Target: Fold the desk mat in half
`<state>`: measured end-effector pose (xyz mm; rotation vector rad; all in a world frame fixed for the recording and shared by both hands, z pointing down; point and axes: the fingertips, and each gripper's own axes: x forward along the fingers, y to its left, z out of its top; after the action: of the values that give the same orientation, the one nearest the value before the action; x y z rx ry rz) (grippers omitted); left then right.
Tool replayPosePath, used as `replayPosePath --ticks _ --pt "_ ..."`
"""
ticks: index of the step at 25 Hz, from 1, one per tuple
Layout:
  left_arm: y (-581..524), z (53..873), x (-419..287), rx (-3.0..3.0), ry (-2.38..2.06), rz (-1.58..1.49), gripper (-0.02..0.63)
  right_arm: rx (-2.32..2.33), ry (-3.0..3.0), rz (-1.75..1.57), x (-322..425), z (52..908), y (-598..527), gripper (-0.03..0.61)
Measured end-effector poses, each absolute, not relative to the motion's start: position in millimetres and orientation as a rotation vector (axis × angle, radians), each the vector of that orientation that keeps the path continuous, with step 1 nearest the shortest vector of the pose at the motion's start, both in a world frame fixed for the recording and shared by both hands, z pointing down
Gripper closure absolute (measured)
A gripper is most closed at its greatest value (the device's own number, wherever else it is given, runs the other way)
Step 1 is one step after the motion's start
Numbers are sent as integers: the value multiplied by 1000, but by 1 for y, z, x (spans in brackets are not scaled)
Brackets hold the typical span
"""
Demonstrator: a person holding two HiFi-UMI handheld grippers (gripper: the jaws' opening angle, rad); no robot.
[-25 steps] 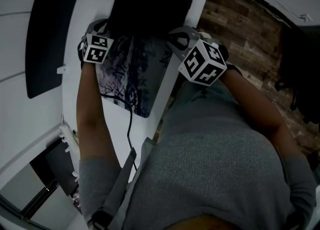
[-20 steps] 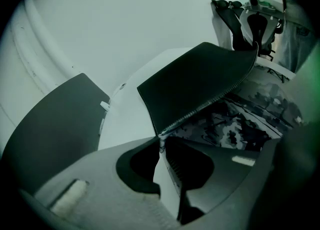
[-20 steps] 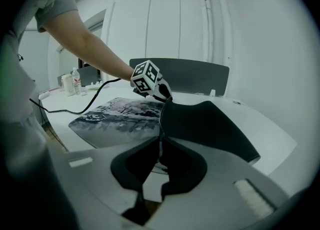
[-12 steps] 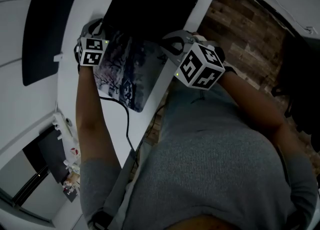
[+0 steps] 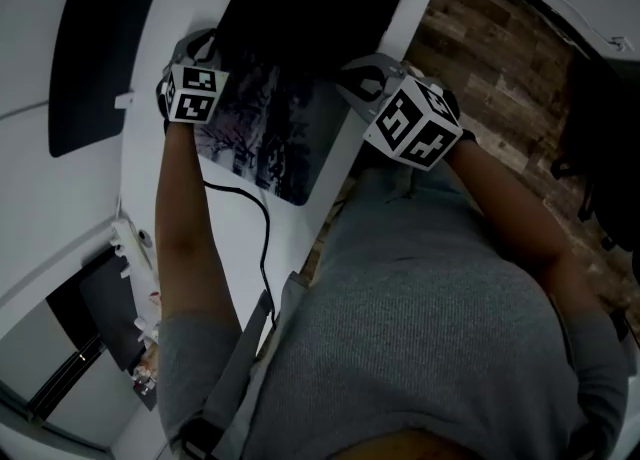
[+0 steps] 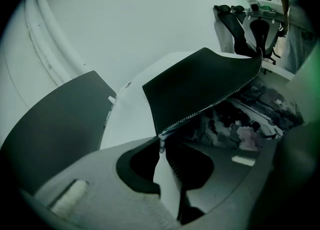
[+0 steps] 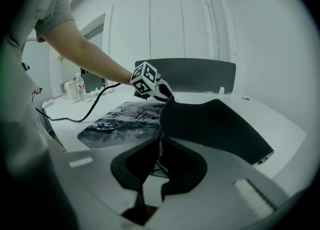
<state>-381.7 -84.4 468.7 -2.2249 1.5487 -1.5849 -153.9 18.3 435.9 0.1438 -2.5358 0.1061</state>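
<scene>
Desk mat [image 5: 262,143] lies on the white desk [image 5: 232,248], partly doubled over. Its far portion is turned back with the black underside [image 5: 300,8] up. The near portion is flat, with a printed tree scene facing up.

Far left: a dark panel [image 5: 95,58] stands along the desk's edge, apart from the mat.

Left gripper [image 5: 212,45]: jaws narrow, pinched on the left corner of the mat's turned-back edge. In the left gripper view the stitched corner sits right in the jaw gap [image 6: 162,146]. From there the black flap [image 6: 200,86] arches up and across to the other gripper [image 6: 257,49].

Below the left gripper, a black cable [image 5: 262,238] runs over the desk toward the person and meets the mat's near edge.

Centre: the held edge is raised clear of the printed face. The flap bows between the two corners rather than lying flat.

Right gripper [image 5: 347,78]: jaws narrow, closed on the right corner of the same edge [image 7: 159,141]. The right gripper view shows the flap [image 7: 215,126] sloping down to its fold on the desk. The printed half [image 7: 120,121] is exposed beside it, and the left gripper's marker cube [image 7: 145,85] is at the far corner. A small bottle [image 7: 79,88] stands at the desk's far end.

Far right: wood-plank floor [image 5: 500,78] beyond the desk's edge.
</scene>
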Motion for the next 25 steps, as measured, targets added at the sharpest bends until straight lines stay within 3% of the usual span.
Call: replayPosePath --ticks 25 --pt "24 474 -414 -2225 1475 -1582 574 65 -2530 96 -187 440 129 552"
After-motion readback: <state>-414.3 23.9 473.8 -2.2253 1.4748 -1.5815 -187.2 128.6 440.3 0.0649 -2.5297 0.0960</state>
